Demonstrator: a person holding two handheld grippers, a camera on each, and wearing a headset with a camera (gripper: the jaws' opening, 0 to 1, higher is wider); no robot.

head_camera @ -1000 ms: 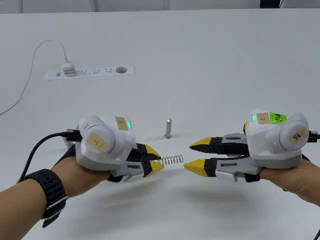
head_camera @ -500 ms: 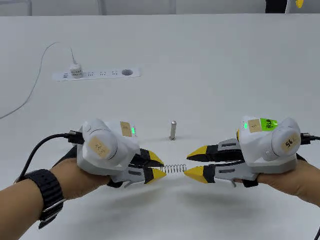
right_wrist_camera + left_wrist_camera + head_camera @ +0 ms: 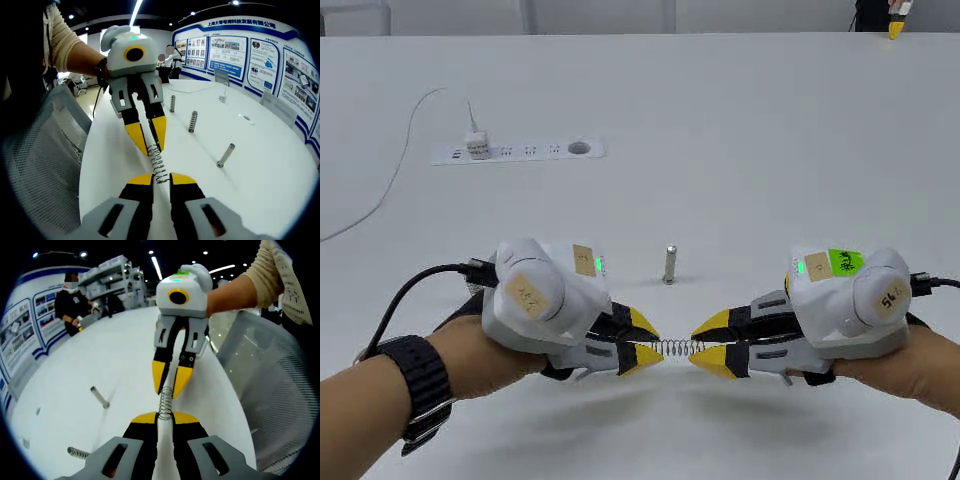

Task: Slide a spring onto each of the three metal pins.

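Spring (image 3: 677, 349) is hanging level between the grippers. The left gripper (image 3: 656, 345) is clamping one end, and the right gripper (image 3: 694, 343) is sitting narrow around the other, its grip unclear. A handover seems underway; next comes upending the spring over the bare pin (image 3: 670, 264).

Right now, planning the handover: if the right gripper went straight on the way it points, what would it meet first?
The spring, whose end sits between its jaws; right behind that, the left gripper, holding the other end.
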